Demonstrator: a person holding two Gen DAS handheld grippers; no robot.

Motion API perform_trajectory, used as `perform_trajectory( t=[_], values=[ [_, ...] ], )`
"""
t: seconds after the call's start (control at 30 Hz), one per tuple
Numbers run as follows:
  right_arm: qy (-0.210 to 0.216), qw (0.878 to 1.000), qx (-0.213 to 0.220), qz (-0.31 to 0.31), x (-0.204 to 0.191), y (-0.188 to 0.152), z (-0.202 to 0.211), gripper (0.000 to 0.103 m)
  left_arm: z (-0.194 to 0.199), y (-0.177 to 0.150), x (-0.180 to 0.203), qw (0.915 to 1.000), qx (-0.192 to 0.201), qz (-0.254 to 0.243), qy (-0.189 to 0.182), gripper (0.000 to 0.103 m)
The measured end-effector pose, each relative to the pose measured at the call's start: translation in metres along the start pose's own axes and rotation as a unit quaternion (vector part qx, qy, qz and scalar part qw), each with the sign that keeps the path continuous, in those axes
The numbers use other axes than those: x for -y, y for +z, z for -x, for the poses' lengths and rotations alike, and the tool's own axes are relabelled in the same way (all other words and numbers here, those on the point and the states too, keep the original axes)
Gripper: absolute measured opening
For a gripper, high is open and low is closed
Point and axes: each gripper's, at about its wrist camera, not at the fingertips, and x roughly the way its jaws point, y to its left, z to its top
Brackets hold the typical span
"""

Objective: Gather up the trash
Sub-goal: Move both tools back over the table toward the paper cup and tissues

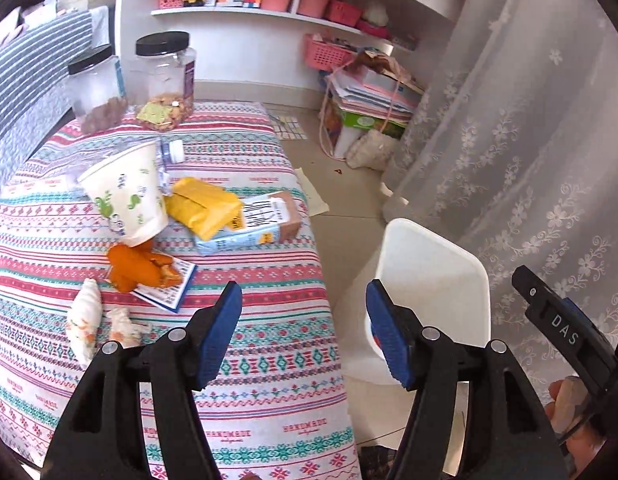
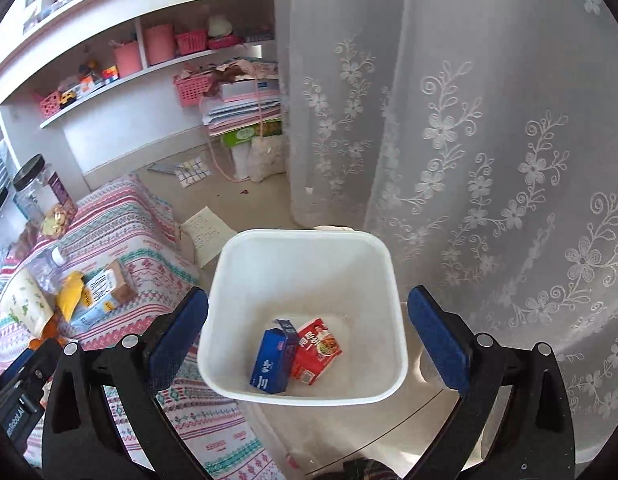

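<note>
My right gripper (image 2: 308, 326) hangs with its jaws wide apart and empty above the white square plastic bin (image 2: 229, 264), where a blue carton (image 2: 271, 362) and a red packet (image 2: 315, 350) lie touching on the bottom. My left gripper (image 1: 305, 332) is also spread and empty, over the edge of the striped patterned cushion top (image 1: 269, 360). On it lie a tipped paper cup (image 1: 125, 196), a yellow wrapper (image 1: 203, 206), a pale blue milk carton (image 1: 251, 222) and orange peel (image 1: 139, 266).

White bin (image 2: 305, 264) stands upright on the floor beside the bed (image 1: 269, 360), holding a blue carton (image 2: 271, 360) and a red packet (image 2: 317, 350). On the bed: tipped paper cup (image 1: 127, 196), yellow wrapper (image 1: 205, 206), milk carton (image 1: 261, 224), orange peel (image 1: 139, 266).
</note>
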Motion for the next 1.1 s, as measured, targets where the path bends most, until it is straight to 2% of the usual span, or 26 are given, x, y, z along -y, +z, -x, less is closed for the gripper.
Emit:
perform_trajectory(
  t=[0.37, 0.63, 1.1],
  values=[
    [0.055, 0.997, 0.016, 0.055, -0.077, -0.016, 0.020, 0.096, 0.031, -0.002, -0.072, 0.9972, 0.021, 0.033, 0.064, 0.064],
    [0.090, 0.992, 0.003, 0.083, -0.120, -0.027, 0.024, 0.096, 0.043, -0.005, -0.114, 0.9937, 0.018, 0.056, 0.096, 0.064],
    [0.131, 0.981, -0.008, 0.142, -0.185, -0.052, 0.029, 0.096, 0.061, -0.013, -0.169, 0.9873, 0.011, 0.091, 0.130, 0.065]
  ],
)
